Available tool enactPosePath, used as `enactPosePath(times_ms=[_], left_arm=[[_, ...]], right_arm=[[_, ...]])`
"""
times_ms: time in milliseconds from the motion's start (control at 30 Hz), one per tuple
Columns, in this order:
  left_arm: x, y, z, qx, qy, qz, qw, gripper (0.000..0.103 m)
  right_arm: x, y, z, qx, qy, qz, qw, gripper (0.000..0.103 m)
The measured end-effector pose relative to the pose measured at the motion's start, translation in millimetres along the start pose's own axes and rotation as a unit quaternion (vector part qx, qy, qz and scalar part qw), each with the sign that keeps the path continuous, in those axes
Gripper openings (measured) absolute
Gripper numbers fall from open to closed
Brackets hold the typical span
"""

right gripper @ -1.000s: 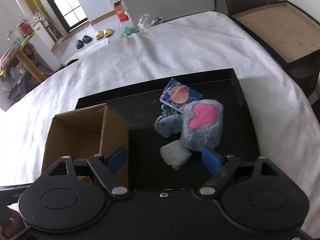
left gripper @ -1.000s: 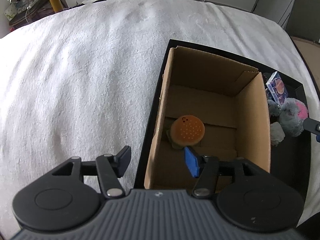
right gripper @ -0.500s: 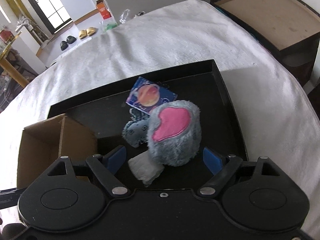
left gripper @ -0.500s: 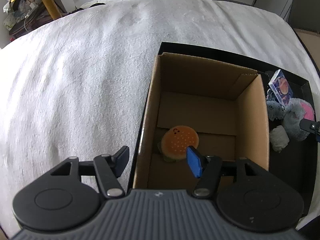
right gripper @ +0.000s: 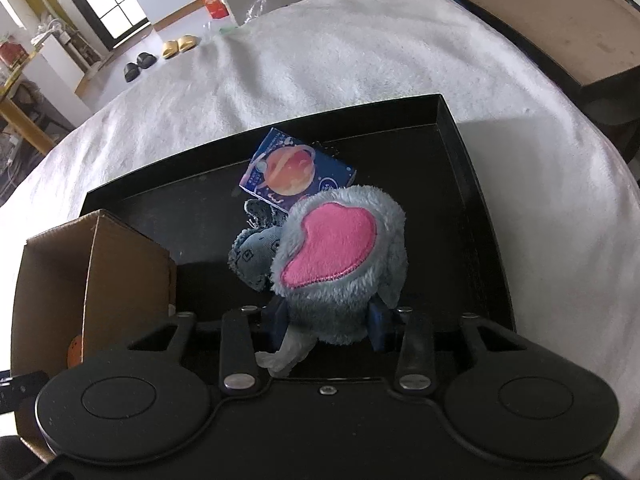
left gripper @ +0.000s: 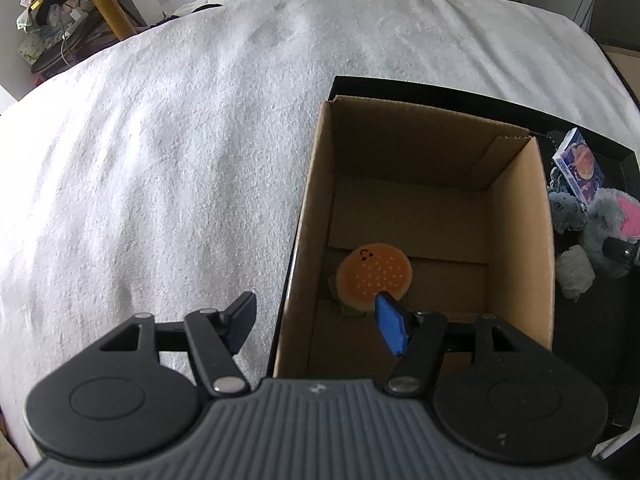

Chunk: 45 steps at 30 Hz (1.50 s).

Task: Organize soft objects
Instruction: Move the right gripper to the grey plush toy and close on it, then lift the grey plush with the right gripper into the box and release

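A white fleecy blanket [left gripper: 160, 152] covers the whole surface, and on it lies a shallow black tray [right gripper: 476, 216] that carries everything else. At the tray's left end stands an open cardboard box [left gripper: 520, 216], its flaps up, with an orange burger plush [left gripper: 374, 276] lying on the box floor near the closer left corner. On the bare tray to the right of the box sits a cluster of soft things: a grey furry plush with a pink heart patch [right gripper: 340, 256], a smaller blue-grey patterned plush [right gripper: 256, 256] touching its left side, a dark blue card printed with an orange planet [right gripper: 296, 172] just behind them, and a pale whitish soft lump [right gripper: 286, 350] under the furry plush's near edge. The right gripper [right gripper: 328, 326] has its blue pads pressed into both sides of the grey furry plush, gripping it near its base; whether the plush is off the tray cannot be told. The left gripper [left gripper: 316, 320] hovers over the box's near left corner with its jaws spread wide and nothing between them, one finger outside the box wall over the blanket and the other above the box interior.
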<state>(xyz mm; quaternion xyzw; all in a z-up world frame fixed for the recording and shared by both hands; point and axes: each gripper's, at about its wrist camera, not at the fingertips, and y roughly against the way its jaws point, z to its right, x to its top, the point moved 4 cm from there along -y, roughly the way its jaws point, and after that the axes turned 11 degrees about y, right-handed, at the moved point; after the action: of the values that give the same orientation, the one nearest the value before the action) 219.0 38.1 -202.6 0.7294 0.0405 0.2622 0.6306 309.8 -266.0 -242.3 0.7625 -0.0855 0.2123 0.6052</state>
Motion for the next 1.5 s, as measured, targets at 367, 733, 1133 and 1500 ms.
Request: enactPosePath(times_ms=[367,733,1133,1500], left_arm=[[-2.5,4.7,-4.8,-0.005,0.004,-0.001,1.0,0.064],[-3.2,17.8,-14.3,-0.038,0.011,0.017,0.9991,0.062],[-6.9,16.5,-19.5,-0.076,0.025,0.01,0.9967,0.049],[-6.0,9.8,-31.1,-0.101,0.038,0.005,0.9941,0.034]], right_arm=[[0.8,23.0,-4.3,0.004,-0.004,0.02,1.0,0.035],[11.0,54.5,-25.1,0.018,0.012,0.054,0.998,0.035],[22.8,85.9,-58.7,0.033,0.048,0.083,0.995,0.035],[33.7,101.0,-101.5,0.051,0.094,0.089,0.99,0.035]])
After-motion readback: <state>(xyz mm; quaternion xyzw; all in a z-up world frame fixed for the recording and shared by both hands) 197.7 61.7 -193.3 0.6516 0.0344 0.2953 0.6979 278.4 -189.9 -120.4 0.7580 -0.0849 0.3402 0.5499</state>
